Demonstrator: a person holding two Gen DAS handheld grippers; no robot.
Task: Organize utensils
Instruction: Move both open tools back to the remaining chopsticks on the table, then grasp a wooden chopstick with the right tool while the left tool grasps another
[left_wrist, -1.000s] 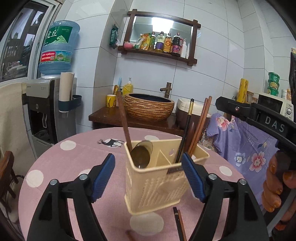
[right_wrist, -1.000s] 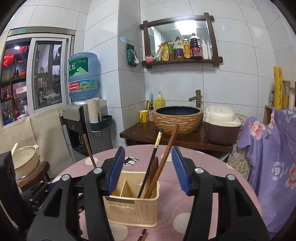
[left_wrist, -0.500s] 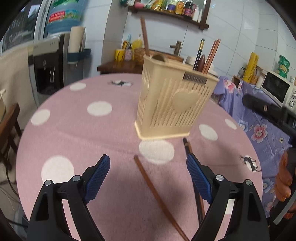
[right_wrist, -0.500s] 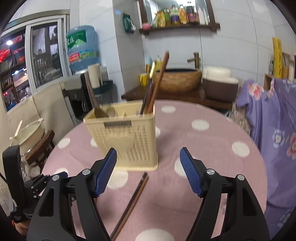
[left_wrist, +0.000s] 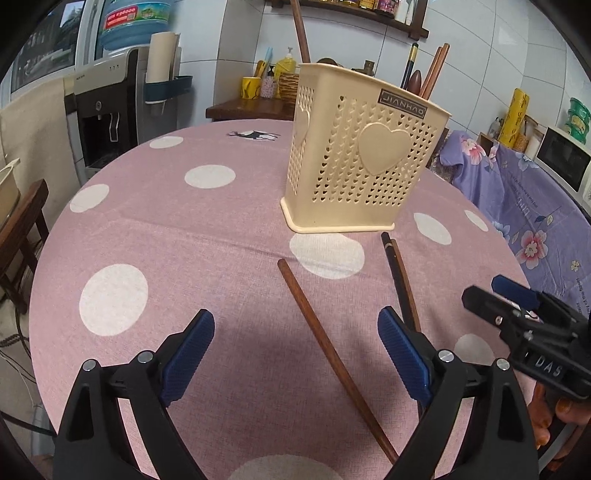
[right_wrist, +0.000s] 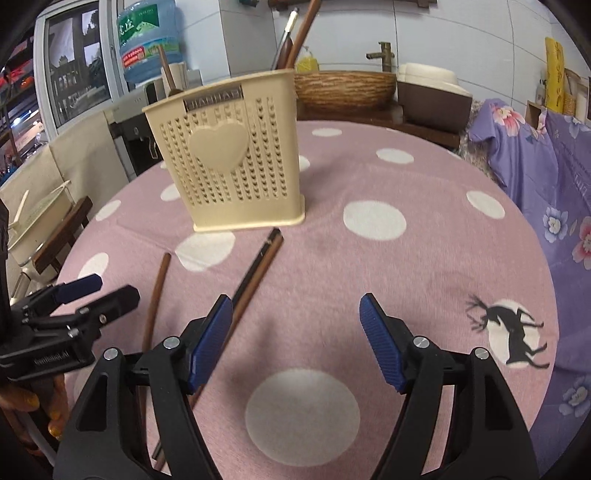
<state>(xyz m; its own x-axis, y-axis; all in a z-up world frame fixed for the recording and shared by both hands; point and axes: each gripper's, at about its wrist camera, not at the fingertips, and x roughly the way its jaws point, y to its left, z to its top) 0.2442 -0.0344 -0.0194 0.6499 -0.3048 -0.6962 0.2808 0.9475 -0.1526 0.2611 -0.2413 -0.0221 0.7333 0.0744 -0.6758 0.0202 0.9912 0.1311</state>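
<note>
A beige perforated utensil holder (left_wrist: 365, 162) (right_wrist: 229, 158) stands on the pink dotted table (left_wrist: 147, 229), with chopsticks (left_wrist: 432, 70) and a brown handle (left_wrist: 301, 33) sticking out of it. In front of it lie a single brown chopstick (left_wrist: 332, 354) (right_wrist: 157, 295) and a black-and-brown pair (left_wrist: 400, 280) (right_wrist: 258, 266). My left gripper (left_wrist: 293, 317) hovers over the single chopstick, jaws opening, pads touching nothing. My right gripper (right_wrist: 295, 301) is open over bare cloth, the pair just beside its left finger. Each gripper shows in the other's view (left_wrist: 517, 306) (right_wrist: 85, 295).
A water dispenser (left_wrist: 110, 96) and a wooden stool (left_wrist: 22, 221) stand left of the table. Behind it are a counter with a wicker basin (right_wrist: 343, 88) and a rice cooker (right_wrist: 432, 92). Purple flowered cloth (left_wrist: 517, 206) covers furniture on the right.
Both grippers have come down and tipped toward the tabletop. The holder has shifted from between the fingers to above them, the loose chopsticks have come into view, and both jaws stand wider.
</note>
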